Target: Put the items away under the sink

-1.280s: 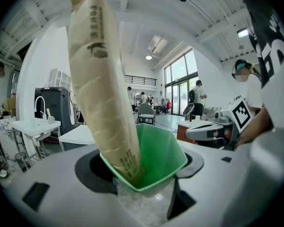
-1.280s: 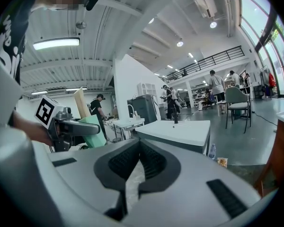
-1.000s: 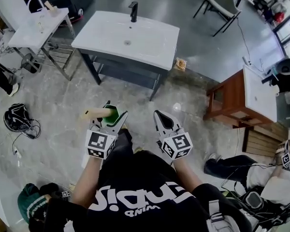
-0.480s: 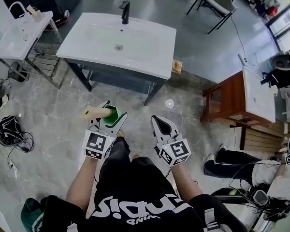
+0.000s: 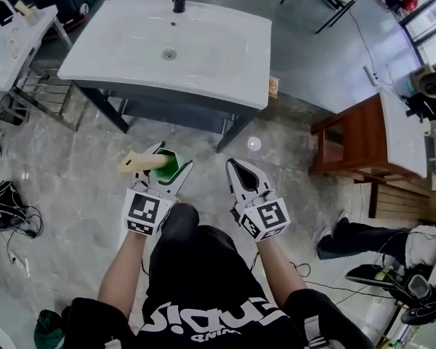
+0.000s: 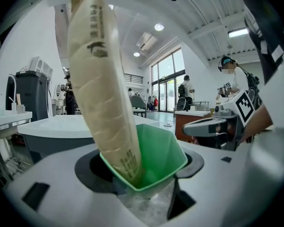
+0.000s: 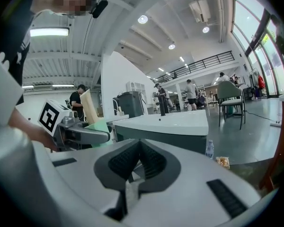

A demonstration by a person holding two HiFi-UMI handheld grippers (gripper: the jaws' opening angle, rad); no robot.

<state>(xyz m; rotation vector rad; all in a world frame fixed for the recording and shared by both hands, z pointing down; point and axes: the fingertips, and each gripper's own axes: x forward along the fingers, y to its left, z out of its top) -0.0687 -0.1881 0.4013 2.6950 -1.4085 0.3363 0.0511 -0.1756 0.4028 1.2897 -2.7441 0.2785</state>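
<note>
1. Grey stone floor [image 5: 73, 180] spreads out before the white sink [image 5: 203, 57], which stands on a dark frame.
2. In front of the sink, the left gripper [image 5: 173, 162] clasps a green cup [image 6: 163, 150] that holds a tall beige packet [image 6: 104, 79].
3. Also in front of the sink, the right gripper [image 5: 234, 169] has its jaws pressed together on nothing.

A large open test hall, not a home: a white rectangular washbasin on a dark metal frame [image 5: 211, 64] stands free on the grey polished floor [image 5: 80, 173], near a second white basin on a wire stand [image 5: 11, 42] and a brown wooden vanity [image 5: 349, 137]. Loose black cables [image 5: 6, 206] lie about. Tall windows [image 6: 168, 77] and a railed gallery [image 7: 203, 63] line the hall.
</note>
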